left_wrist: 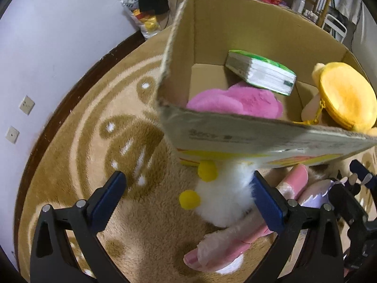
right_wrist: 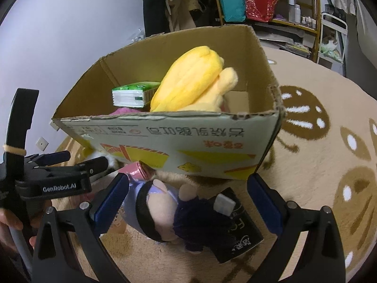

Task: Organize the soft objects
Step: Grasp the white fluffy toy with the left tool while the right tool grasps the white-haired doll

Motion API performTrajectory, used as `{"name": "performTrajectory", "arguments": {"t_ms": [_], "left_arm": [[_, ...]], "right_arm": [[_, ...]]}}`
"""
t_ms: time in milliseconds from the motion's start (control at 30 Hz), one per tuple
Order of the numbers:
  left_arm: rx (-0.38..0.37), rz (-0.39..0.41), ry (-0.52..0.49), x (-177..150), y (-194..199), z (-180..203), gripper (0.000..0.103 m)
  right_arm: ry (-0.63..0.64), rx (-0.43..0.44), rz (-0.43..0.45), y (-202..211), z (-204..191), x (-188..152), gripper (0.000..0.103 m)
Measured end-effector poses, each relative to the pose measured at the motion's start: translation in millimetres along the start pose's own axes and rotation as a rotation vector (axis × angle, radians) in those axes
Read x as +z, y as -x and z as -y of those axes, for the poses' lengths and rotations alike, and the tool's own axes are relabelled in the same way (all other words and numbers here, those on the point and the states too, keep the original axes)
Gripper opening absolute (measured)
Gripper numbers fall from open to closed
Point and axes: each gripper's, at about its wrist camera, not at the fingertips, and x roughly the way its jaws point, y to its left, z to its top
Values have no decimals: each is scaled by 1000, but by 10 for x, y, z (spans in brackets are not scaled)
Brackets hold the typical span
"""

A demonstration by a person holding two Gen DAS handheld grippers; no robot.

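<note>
- The cardboard box (right_wrist: 188, 141) stood on the tan patterned rug (left_wrist: 94, 141), open at the top, apparently serving as the collection bin for the soft things.
- Already inside it lay a pink plush (left_wrist: 235, 103) on the floor of the box, a green-wrapped tissue pack (left_wrist: 261, 73) leaning on it, and a yellow plush toy (right_wrist: 188, 80) propped against the right wall.
- The left gripper (left_wrist: 188, 200) hung low with its jaws wide apart and nothing clamped; a white fluffy toy with yellow pompoms (left_wrist: 223, 200) lay on the rug just beside its right finger, close against the near wall of the box.
- A pink-wrapped soft item (left_wrist: 294, 184) lay to the right of that toy, touching it.
- The right gripper (right_wrist: 188, 205) was likewise spread open and empty, poised over a small doll in purple (right_wrist: 160, 210) that rested partly on a black packet (right_wrist: 238, 231).
- Judging by this, sorting was partway done, and both tools seemed lined up for the next picks.
</note>
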Motion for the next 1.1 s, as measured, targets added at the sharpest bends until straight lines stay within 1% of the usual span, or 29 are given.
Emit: {"name": "performTrajectory", "arguments": {"t_ms": [100,267,400,467,700,767,900,1000,1067,1100], "left_arm": [[-19,-7,14,-1,-27,-24,101],[-40,-14,5,-16,-59,29,98],[32,24,-16,-39,-60,153,96],[17,14,-16,-40,-79,172,96],[-61,-32,56,-57,-155,123,94],[-96,-55,70,-77,-197,156,91],[-101,-54,66,-96,-187,214,87],[-117,-62,67,-97,-196,272,83],[-130,-65,65,-109,-184,286,79],[-137,-62,64,-142,-146,263,74]], "right_arm": [[7,2,0,-22,-28,1,103],[33,7,-23,-82,-114,-48,103],[84,-7,-39,-138,-201,-70,103],[97,-11,-48,-166,-228,-80,103],[129,-38,-54,-224,-294,-148,103],[133,-42,-56,-249,-327,-161,103],[136,-46,-55,-258,-343,-179,103],[156,-66,-64,-285,-400,-222,103],[196,-92,-70,-307,-479,-287,103],[208,-102,-66,-313,-506,-305,103]]}}
